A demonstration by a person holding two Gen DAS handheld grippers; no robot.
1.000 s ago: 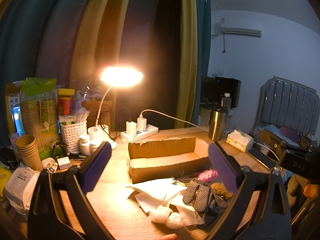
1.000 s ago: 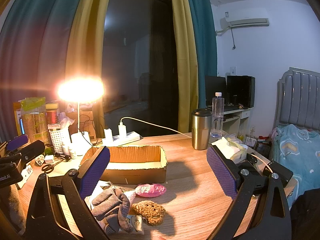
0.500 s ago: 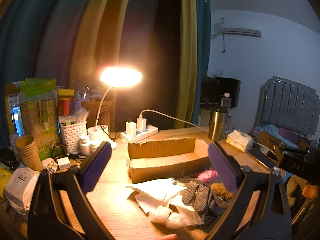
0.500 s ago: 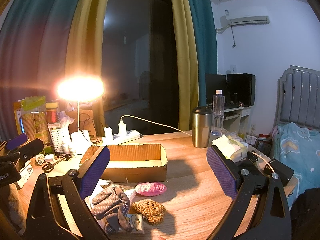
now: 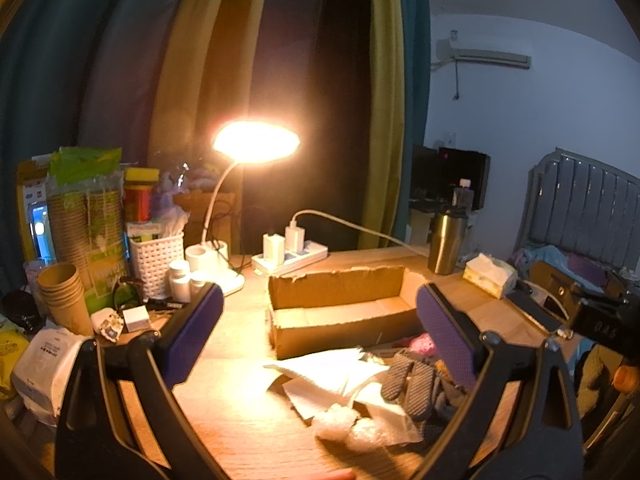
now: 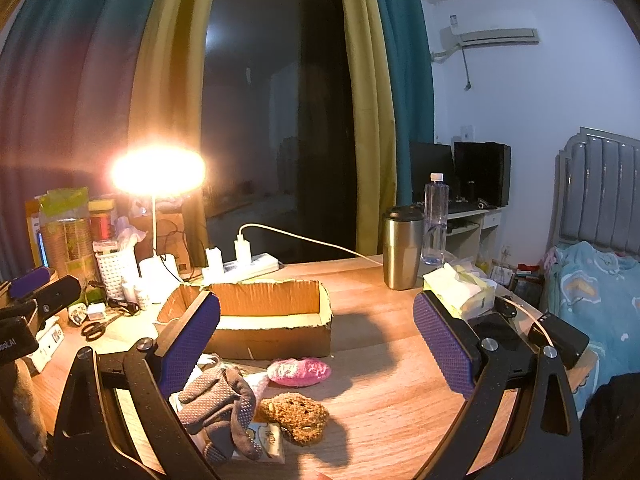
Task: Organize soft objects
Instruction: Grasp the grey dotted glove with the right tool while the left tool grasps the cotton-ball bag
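An open cardboard box (image 5: pixel 340 308) (image 6: pixel 256 320) sits mid-table. In front of it lies a pile of soft things: grey dotted gloves (image 5: pixel 408 384) (image 6: pixel 220 404), white paper sheets (image 5: pixel 332 372), crumpled bubble wrap (image 5: pixel 348 428), a pink knitted piece (image 6: pixel 300 372) and a brown fuzzy piece (image 6: pixel 296 412). My left gripper (image 5: pixel 320 328) hovers open above the table, just short of the pile. My right gripper (image 6: pixel 316 332) is also open, with the gloves at its left finger. Neither holds anything.
A lit desk lamp (image 5: pixel 256 144), a power strip (image 5: pixel 292 256), a white basket (image 5: pixel 156 256), paper cups (image 5: pixel 64 296) and bottles crowd the left. A steel tumbler (image 6: pixel 402 248), a water bottle (image 6: pixel 434 220) and a tissue pack (image 6: pixel 460 292) stand right. A bed (image 6: pixel 600 280) lies beyond the table edge.
The right gripper's view has shifted slightly, so the soft pile sits a bit higher and nearer. The left gripper has barely moved. Both stay open.
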